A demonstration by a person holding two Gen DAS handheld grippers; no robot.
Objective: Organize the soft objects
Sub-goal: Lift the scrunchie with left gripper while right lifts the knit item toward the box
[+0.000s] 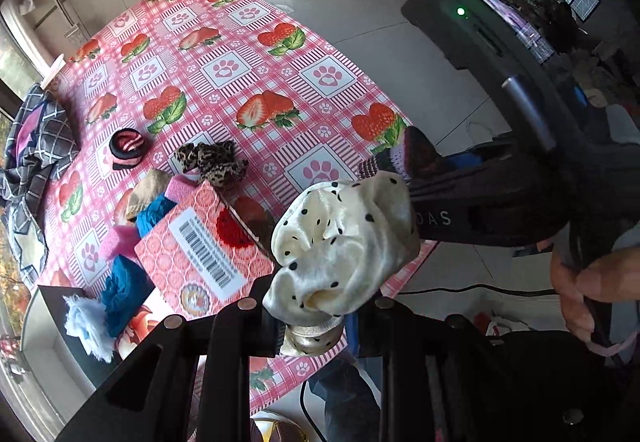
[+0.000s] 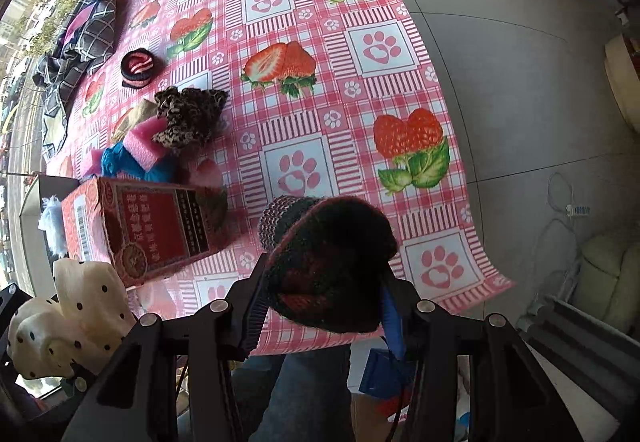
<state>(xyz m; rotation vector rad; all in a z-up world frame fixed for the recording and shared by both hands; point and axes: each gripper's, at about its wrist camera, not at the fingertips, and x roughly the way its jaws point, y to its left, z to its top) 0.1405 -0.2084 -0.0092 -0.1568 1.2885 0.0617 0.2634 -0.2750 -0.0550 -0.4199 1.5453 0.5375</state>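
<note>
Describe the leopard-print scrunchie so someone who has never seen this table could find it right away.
On the strawberry tablecloth, find the red printed box near the window side. Just beyond it sits a pile of soft things; the leopard-print scrunchie rests against a pink sponge. It alone has brown-and-black spots.

Dark knitted roll [image 2: 332,266] between right gripper [image 2: 320,306] jaws

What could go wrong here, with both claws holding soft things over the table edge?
The cream dotted scrunchie is pinched only at its bottom by the left claw, so it might slip out. The dark knitted piece in the right claw hangs near the tablecloth edge; dropped, it could land on the floor.
</note>
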